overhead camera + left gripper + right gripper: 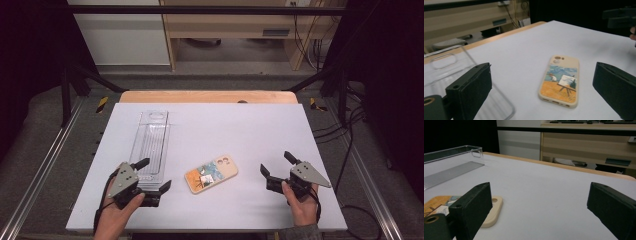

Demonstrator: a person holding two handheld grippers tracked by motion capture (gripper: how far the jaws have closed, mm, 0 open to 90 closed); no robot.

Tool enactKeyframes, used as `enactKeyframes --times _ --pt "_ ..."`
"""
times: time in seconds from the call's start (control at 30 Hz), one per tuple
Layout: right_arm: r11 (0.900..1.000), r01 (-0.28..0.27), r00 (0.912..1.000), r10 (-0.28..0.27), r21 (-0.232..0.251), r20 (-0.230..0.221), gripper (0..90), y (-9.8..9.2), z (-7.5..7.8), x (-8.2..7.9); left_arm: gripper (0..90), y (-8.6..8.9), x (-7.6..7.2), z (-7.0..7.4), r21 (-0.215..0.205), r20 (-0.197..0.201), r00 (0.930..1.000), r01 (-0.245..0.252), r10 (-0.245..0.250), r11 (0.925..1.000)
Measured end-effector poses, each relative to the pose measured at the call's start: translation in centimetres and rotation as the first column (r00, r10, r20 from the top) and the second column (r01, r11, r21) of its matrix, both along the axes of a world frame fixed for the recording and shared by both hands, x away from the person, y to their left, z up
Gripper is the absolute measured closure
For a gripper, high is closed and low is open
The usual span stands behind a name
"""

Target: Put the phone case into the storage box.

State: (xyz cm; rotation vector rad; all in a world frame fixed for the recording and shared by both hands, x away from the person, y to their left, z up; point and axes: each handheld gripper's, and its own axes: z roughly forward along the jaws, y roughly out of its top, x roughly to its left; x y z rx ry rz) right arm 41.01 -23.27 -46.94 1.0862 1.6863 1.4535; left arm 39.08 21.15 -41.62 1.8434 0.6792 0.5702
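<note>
A phone case (pixel 211 173) lies flat on the white table (pixel 260 130), between the two claws. It is cream colored, with a painting of an easel on its back, and nothing touches it.

The left gripper (pixel 151 177) is low over the table, held in the person's left hand (pixel 117 212). Its two black jaws stand wide apart with nothing between them. In the left gripper view the phone case (pixel 560 81) lies just ahead of this claw (pixel 541 87), in the gap between the two jaws but farther out, with its camera holes at the far end. A clear plastic tray (pixel 151 145) reaches away from this claw toward the far side of the table. One jaw is over the near end of the tray, and I cannot tell if it touches. The tray (pixel 446 65) has a handle hole at its far end.

The right gripper (pixel 278 164) is held in the person's right hand (pixel 302 205), well apart from the left one. Its jaws are wide open too and hold nothing. In the right gripper view the phone case (pixel 495 206) is near this claw (pixel 539 205), partly hidden behind one jaw. The clear tray (pixel 451 162) is farther off on that same side.
</note>
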Motion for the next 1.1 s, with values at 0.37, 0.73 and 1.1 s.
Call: enactKeyframes --times 0.37,0.73,1.1 --pt "1.0 -0.01 0.9999 0.01 -0.007 0.003 6.2 0.2 0.0 0.0 3.1 -6.8 2.0 -2.4 0.172 -0.097 0.9895 0.123 -0.107 0.9774" --pt "0.999 -0.033 0.9994 0.033 -0.004 0.003 5.9 0.4 -0.1 0.2 5.7 -9.7 5.2 -5.3 0.204 -0.184 0.979 0.125 -0.088 0.9709" --pt "0.999 -0.054 0.9985 0.054 -0.001 -0.004 5.7 0.5 -0.2 0.3 4.9 -10.9 6.2 -6.4 0.278 -0.231 0.969 0.151 -0.086 0.9487"
